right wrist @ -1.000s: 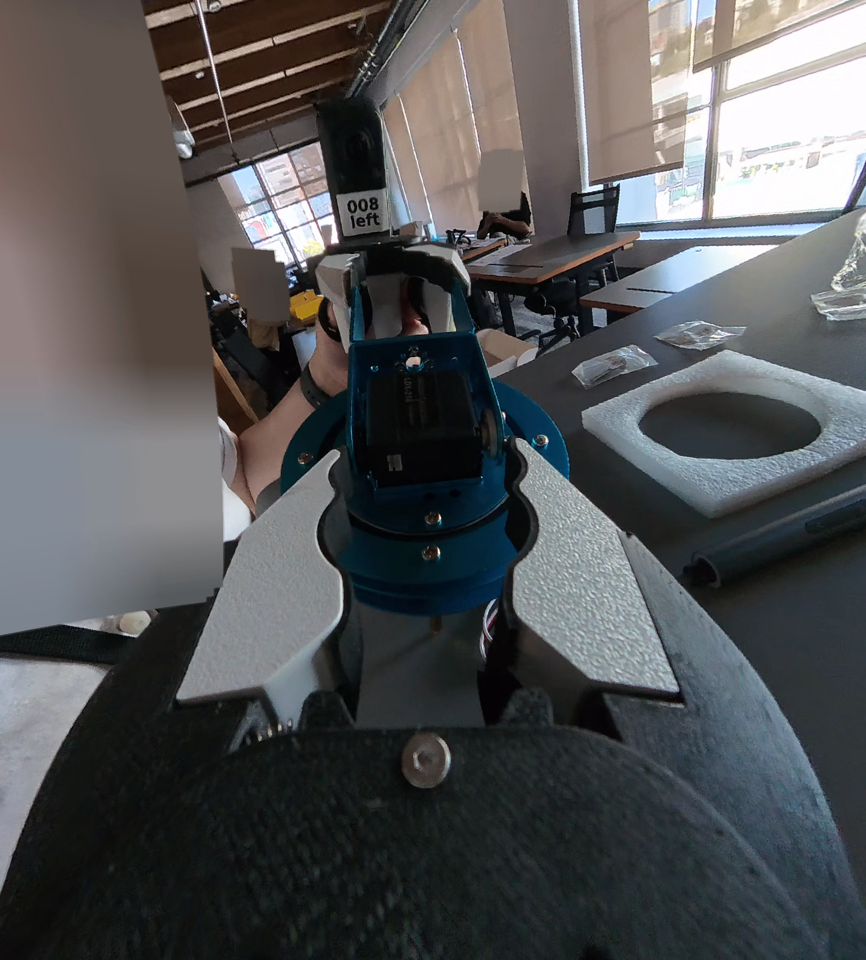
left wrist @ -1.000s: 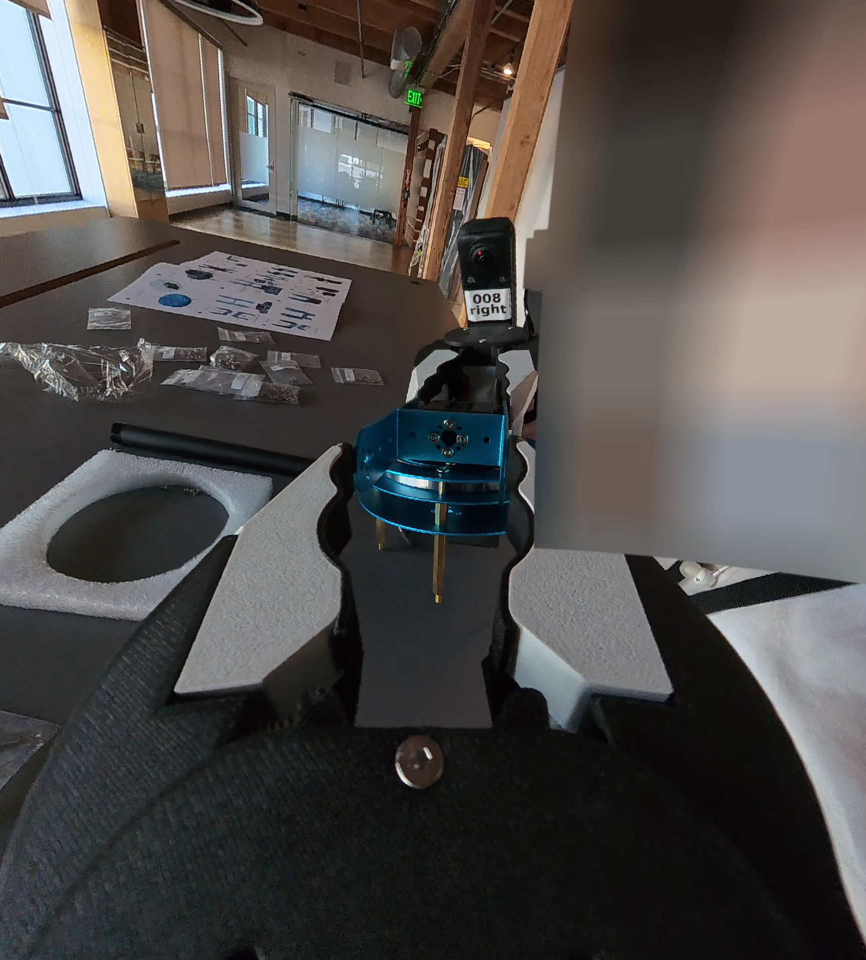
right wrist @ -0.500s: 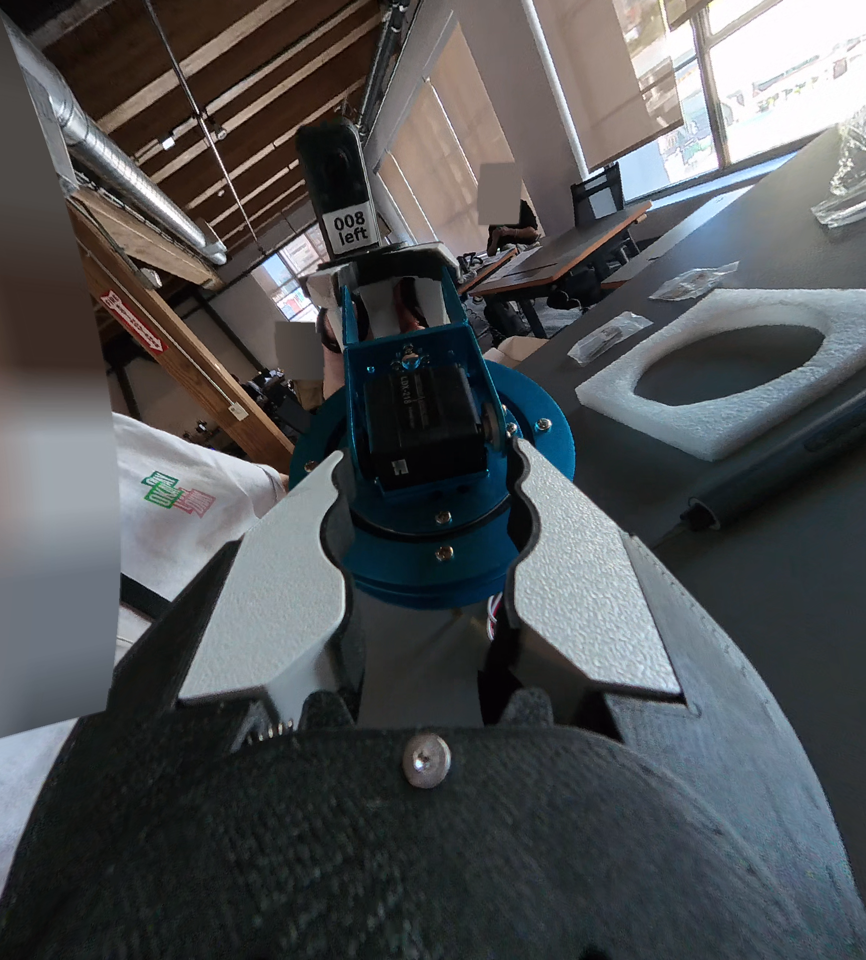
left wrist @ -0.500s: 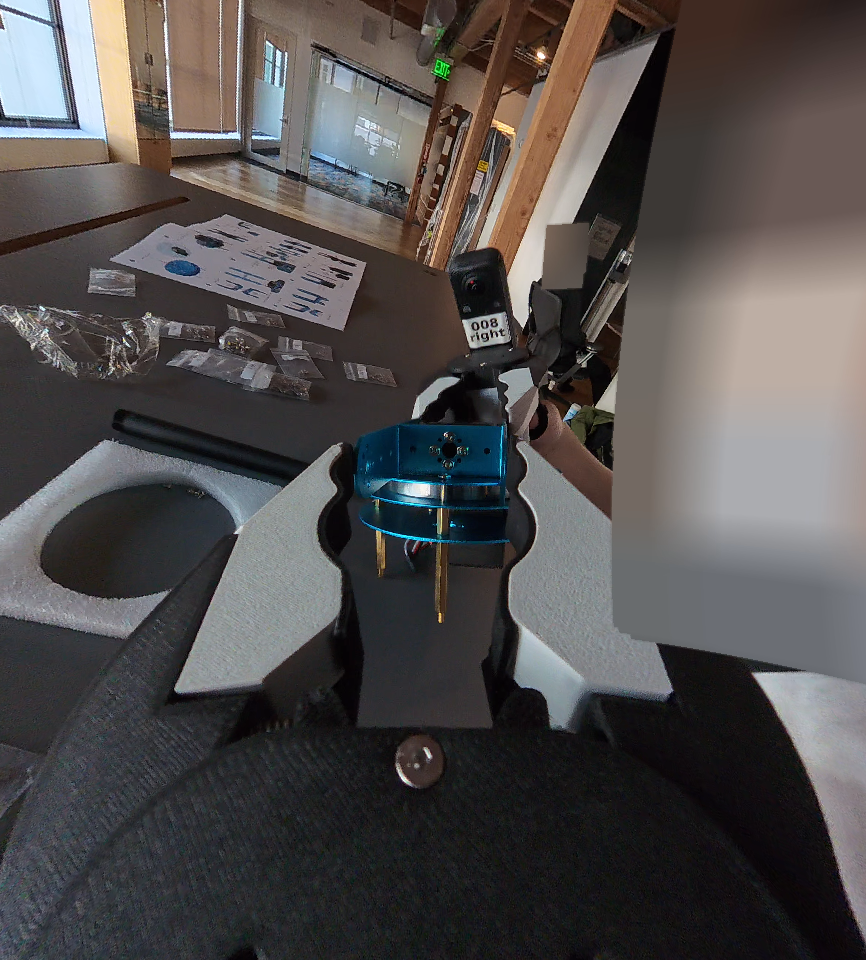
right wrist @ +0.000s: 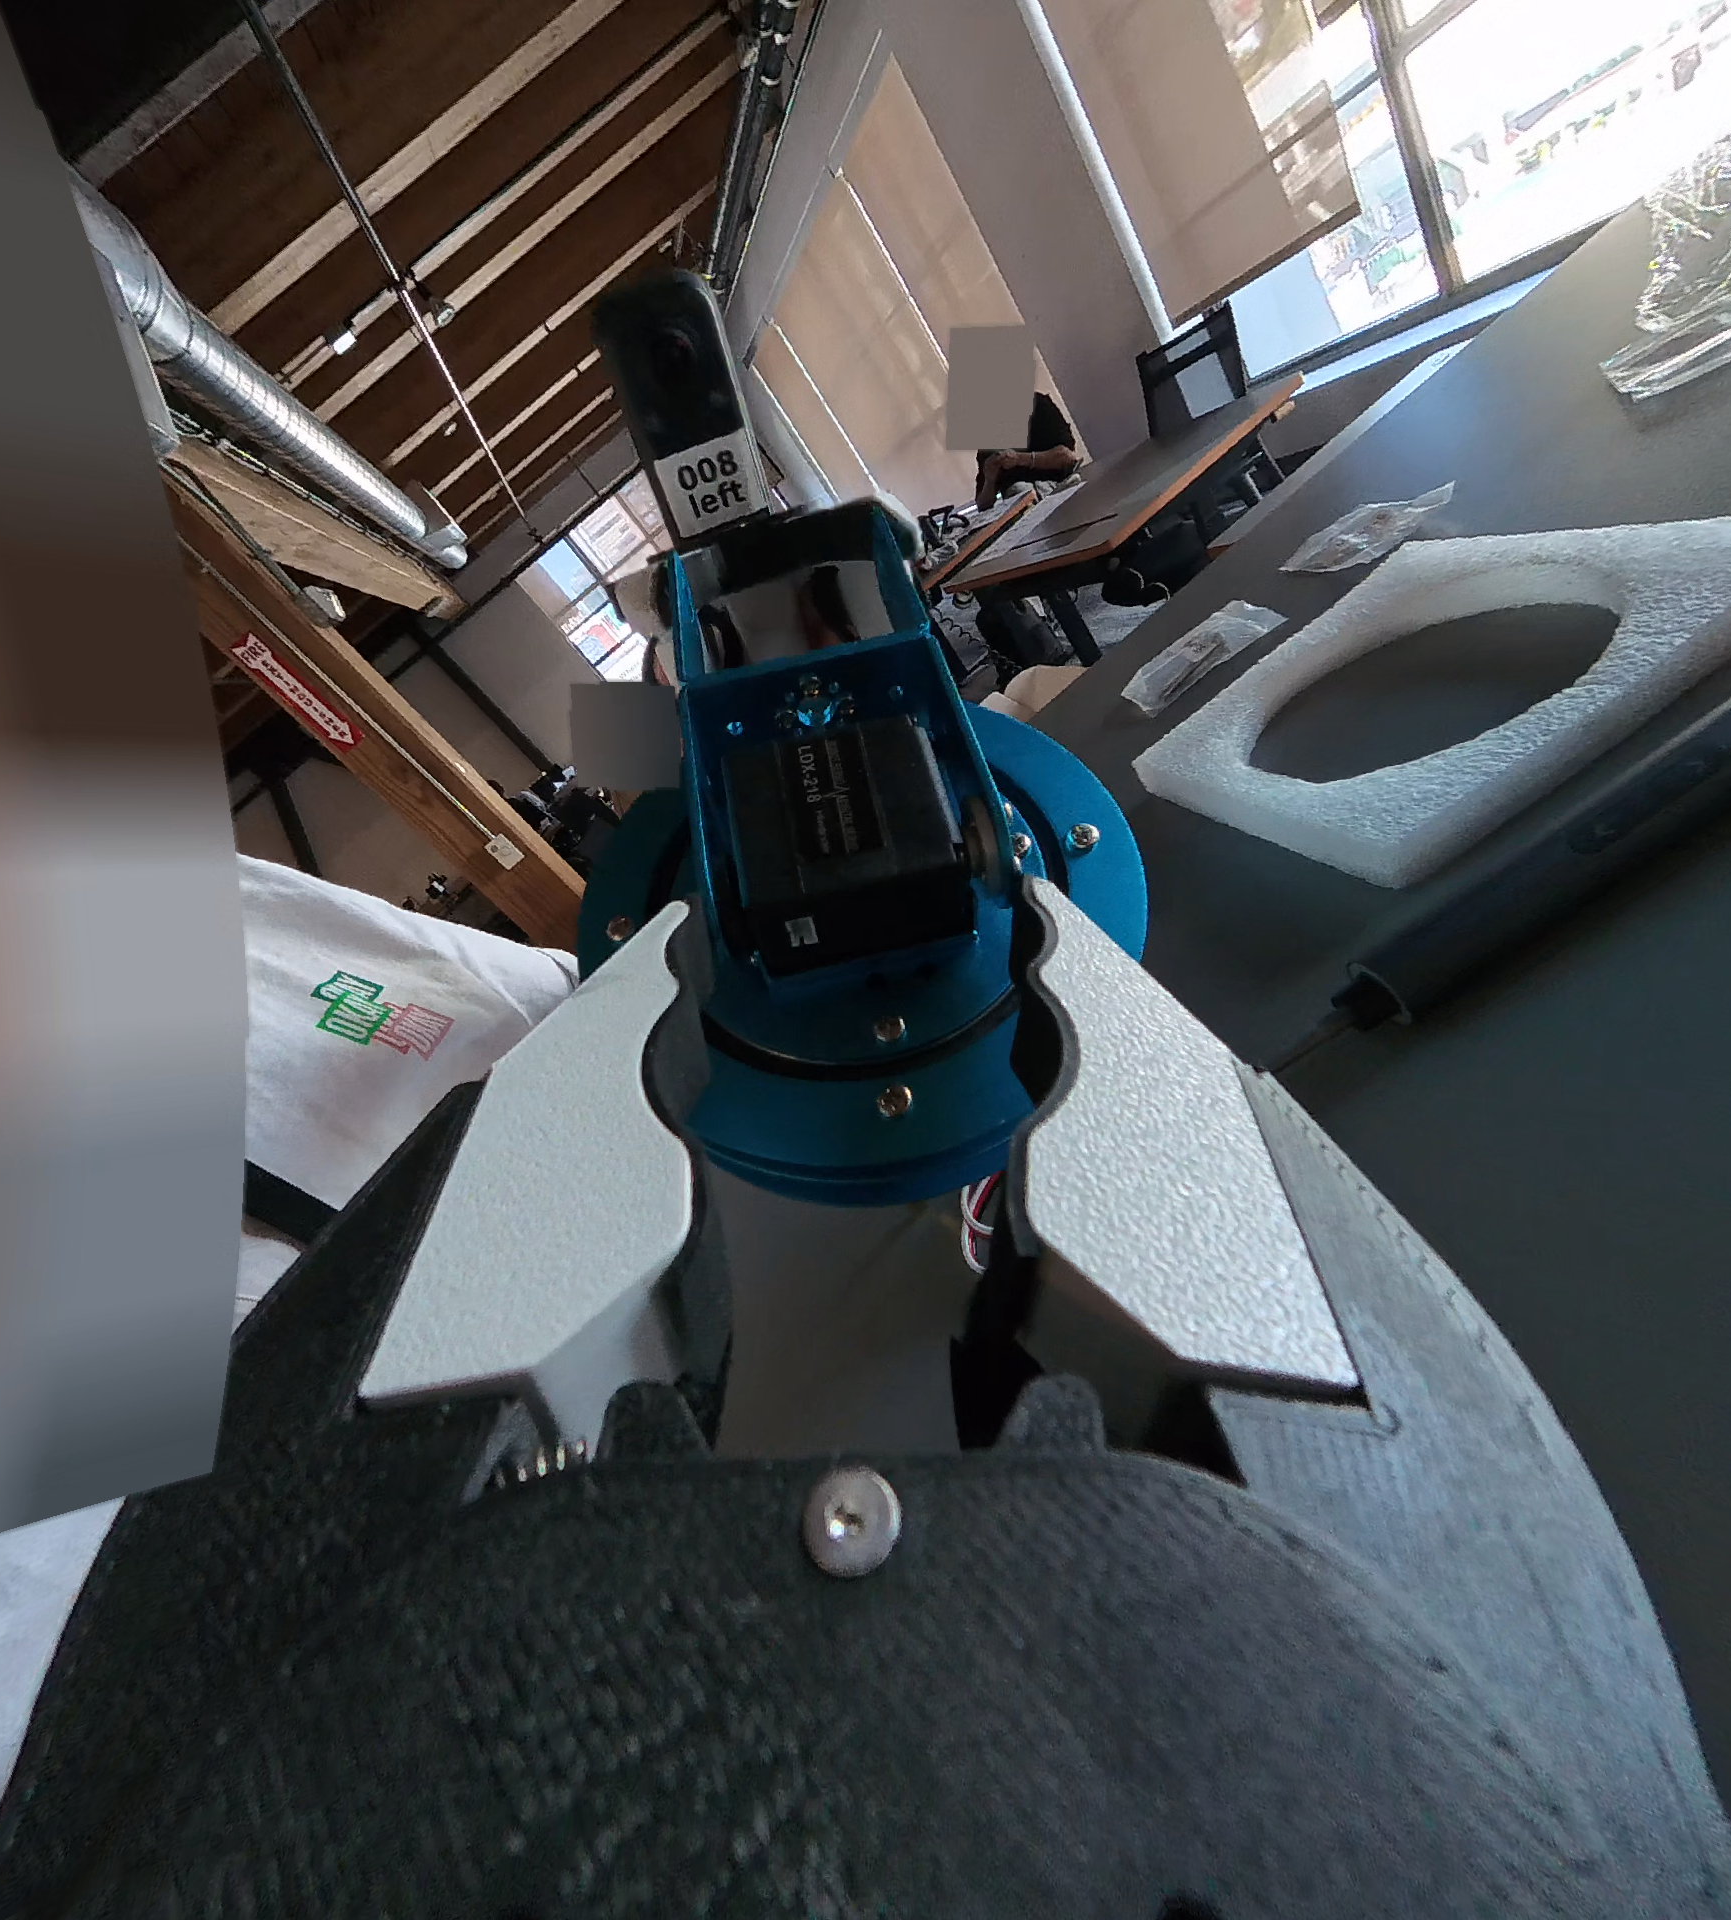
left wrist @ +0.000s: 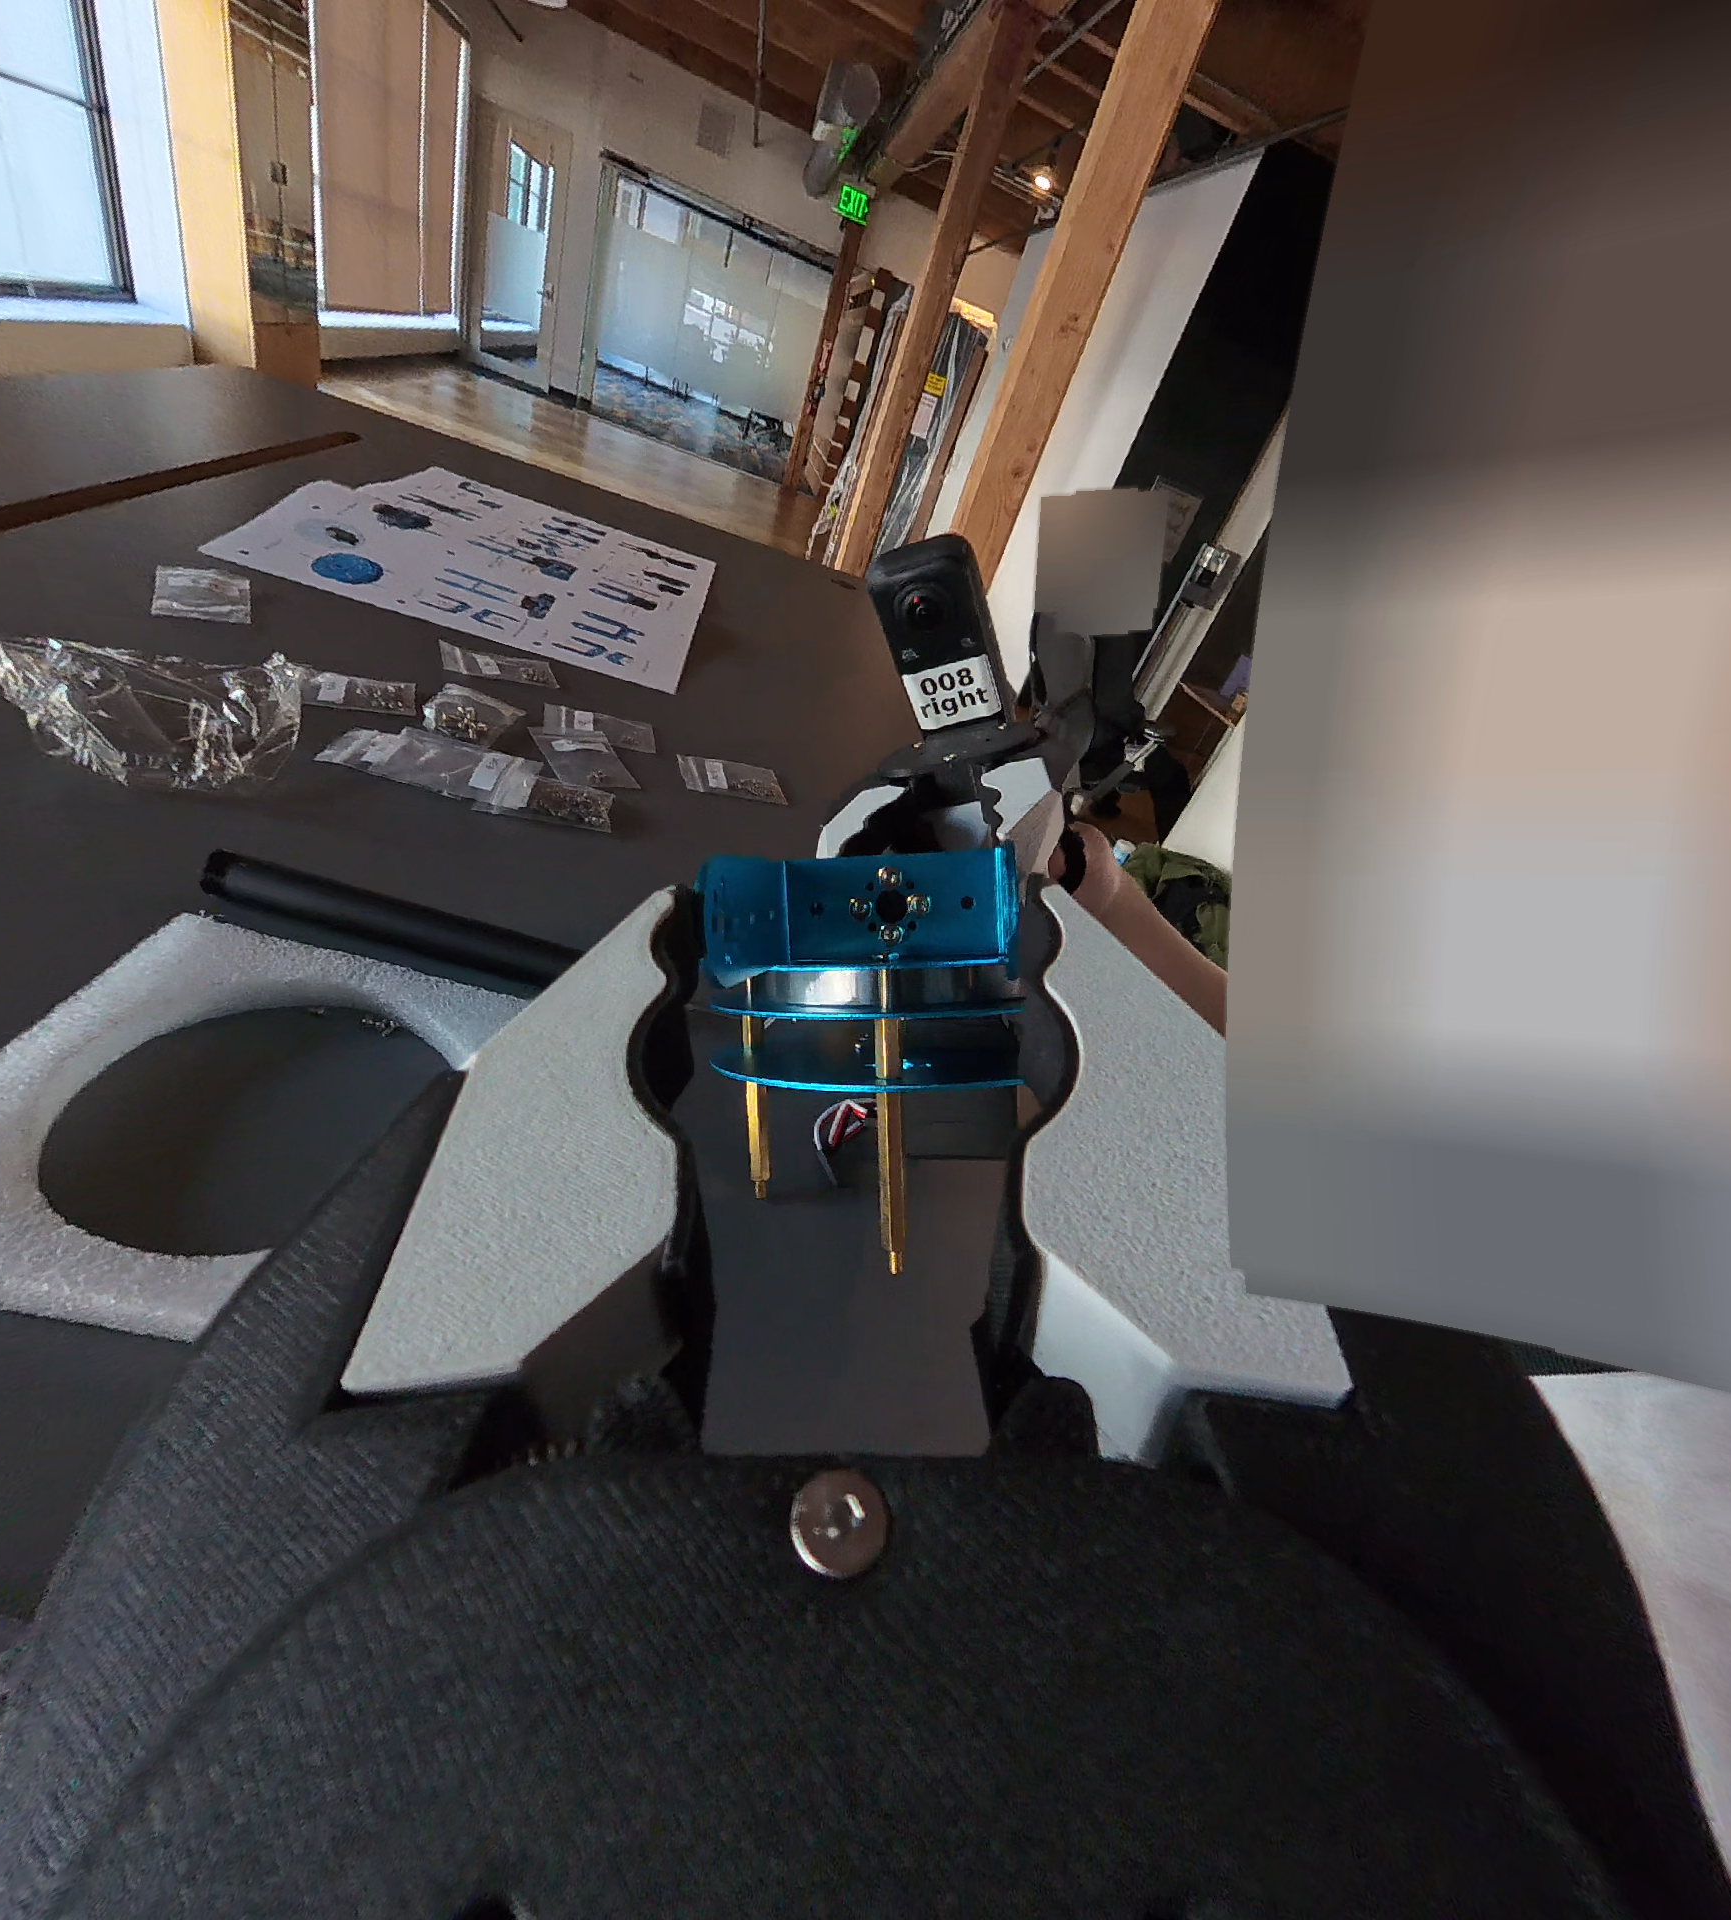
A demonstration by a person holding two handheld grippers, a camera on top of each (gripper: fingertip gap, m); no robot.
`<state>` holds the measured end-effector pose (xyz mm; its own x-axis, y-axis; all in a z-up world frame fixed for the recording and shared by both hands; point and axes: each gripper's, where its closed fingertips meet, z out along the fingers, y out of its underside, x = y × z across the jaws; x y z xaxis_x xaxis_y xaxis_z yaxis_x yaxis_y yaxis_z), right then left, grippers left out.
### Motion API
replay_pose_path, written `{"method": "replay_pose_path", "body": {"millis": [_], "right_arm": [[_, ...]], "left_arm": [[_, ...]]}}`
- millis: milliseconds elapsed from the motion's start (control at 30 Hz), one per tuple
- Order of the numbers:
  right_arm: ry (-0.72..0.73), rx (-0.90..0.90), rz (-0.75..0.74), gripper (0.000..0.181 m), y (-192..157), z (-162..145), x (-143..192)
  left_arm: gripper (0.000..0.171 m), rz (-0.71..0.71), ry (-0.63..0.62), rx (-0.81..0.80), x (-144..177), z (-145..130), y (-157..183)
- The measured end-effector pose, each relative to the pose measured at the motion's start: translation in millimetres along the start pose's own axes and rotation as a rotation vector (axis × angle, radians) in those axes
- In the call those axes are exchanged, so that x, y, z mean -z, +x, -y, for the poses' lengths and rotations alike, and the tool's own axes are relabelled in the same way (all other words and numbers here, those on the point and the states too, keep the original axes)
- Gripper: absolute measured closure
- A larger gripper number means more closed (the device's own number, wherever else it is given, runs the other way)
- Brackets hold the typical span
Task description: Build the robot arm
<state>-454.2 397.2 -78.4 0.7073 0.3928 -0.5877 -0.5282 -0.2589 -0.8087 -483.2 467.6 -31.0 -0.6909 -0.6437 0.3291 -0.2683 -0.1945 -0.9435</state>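
A blue metal assembly point(left wrist: 892, 914), made of a bracket on two round plates with brass standoffs point(left wrist: 888, 1143) hanging below, is held in the air over the dark table point(left wrist: 61, 831). My left gripper point(left wrist: 856, 935) is shut on its bracket. In the right wrist view the assembly point(right wrist: 902, 1049) shows a black servo point(right wrist: 840, 831) inside the bracket. My right gripper point(right wrist: 856, 925) is shut on its round base from the opposite side. Each gripper faces the other: the right one point(left wrist: 944, 810) shows behind the assembly in the left wrist view, and the left one's camera point(right wrist: 679, 384) shows in the right wrist view.
A white foam block with a round hole point(left wrist: 30, 1091) point(right wrist: 1463, 665) lies on the table beside a black pen-shaped tool point(left wrist: 373, 914) point(right wrist: 1567, 831). Farther off lie several small parts bags point(left wrist: 487, 748), crumpled plastic wrap point(left wrist: 92, 696) and a printed sheet point(left wrist: 487, 571). A person's white shirt point(right wrist: 373, 987) is close by. Tip to tip, the grippers are about 10 cm apart.
Both grippers have kept hold of the assembly and tilted together. The plates now show edge-on in the left wrist view. The right wrist view has swung up towards the ceiling.
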Motion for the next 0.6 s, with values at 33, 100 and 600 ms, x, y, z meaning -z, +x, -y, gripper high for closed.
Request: {"method": "replay_pose_path", "body": {"millis": [33, 100, 600], "right_arm": [[0.001, -0.001, -0.002, 0.124, 0.3, 0.1, -0.4], [-0.001, -0.002, -0.005, 0.124, 1.1, 0.1, -0.9], [0.015, 0.046, -0.029, 0.127, 2.6, 3.7, 5.9]], "left_arm": [[0.108, -0.004, -0.013, 0.011, -2.8, -3.3, -0.4], [0.106, -0.003, -0.01, 0.024, -7.8, -5.7, -1.8], [0.108, -0.028, 0.077, 0.07, -10.2, -0.8, -5.1]]}}
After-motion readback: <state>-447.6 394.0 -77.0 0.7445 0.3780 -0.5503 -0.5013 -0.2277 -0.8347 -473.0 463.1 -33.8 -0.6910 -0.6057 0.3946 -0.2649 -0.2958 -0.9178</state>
